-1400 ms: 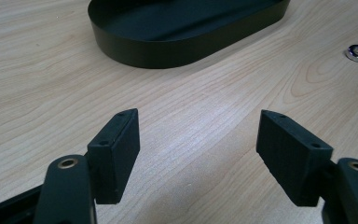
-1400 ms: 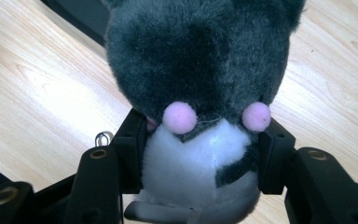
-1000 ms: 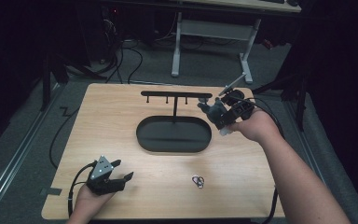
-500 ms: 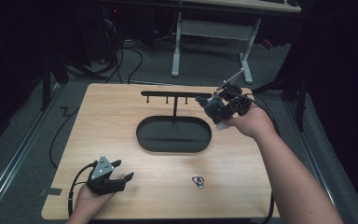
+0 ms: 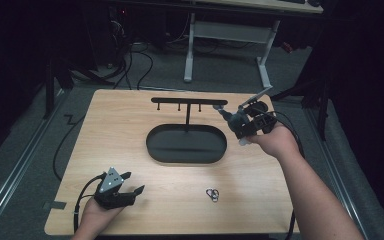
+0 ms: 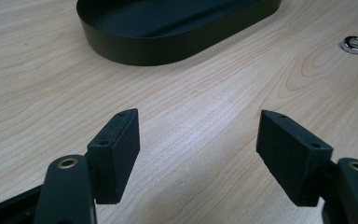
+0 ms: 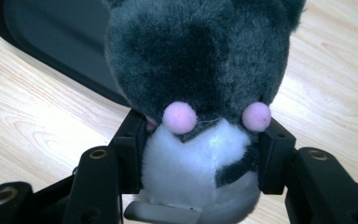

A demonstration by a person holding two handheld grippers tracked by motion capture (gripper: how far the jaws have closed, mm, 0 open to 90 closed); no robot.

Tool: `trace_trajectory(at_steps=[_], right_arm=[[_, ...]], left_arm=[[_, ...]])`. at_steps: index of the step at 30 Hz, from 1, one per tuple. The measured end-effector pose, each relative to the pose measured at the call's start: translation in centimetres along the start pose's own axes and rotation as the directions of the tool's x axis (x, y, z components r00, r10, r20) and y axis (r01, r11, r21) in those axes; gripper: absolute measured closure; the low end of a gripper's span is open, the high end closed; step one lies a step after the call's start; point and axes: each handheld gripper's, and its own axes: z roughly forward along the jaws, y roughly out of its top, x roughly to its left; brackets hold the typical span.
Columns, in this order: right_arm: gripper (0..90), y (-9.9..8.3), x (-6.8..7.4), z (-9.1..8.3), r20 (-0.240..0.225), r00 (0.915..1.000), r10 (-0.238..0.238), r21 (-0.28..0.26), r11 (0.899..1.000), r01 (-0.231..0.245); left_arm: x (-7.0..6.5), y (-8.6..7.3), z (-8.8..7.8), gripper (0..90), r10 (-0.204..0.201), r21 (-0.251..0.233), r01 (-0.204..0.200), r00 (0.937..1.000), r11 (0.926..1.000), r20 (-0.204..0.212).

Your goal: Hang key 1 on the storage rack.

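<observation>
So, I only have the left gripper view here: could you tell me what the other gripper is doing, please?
Observer: The right gripper is shut on a grey and white plush toy, its jaws pressing the toy's white belly from both sides.
Operator: Thank you. Where is it on the table?
Observer: In the high view it is held above the right end of the black oval tray, near the right tip of the black hook rack.
Operator: And is my own gripper near anything?
Observer: The left gripper sits open at the table's near left corner; the metal rings lie to its right, apart from it.
</observation>
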Motion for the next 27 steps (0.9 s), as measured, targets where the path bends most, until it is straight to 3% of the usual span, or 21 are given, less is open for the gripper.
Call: trace_trajectory(at_steps=[7,18,27], right_arm=[[47.2,-0.9,0.4,1.9,0.005,0.9998,-0.018,-0.013,1.000,0.018],[45.9,-0.7,1.2,5.2,0.026,0.9992,-0.031,-0.045,0.998,0.032],[42.0,0.1,1.4,7.7,0.034,0.9994,0.003,-0.059,0.998,-0.001]], left_arm=[[-0.2,0.0,0.2,30.9,0.007,0.004,-0.007,1.0000,1.0000,0.001],[-0.2,0.0,0.1,30.9,0.010,0.006,-0.010,0.9999,0.9999,0.004],[-0.1,0.0,0.2,30.9,0.010,0.005,-0.010,0.9999,0.9999,0.006]])
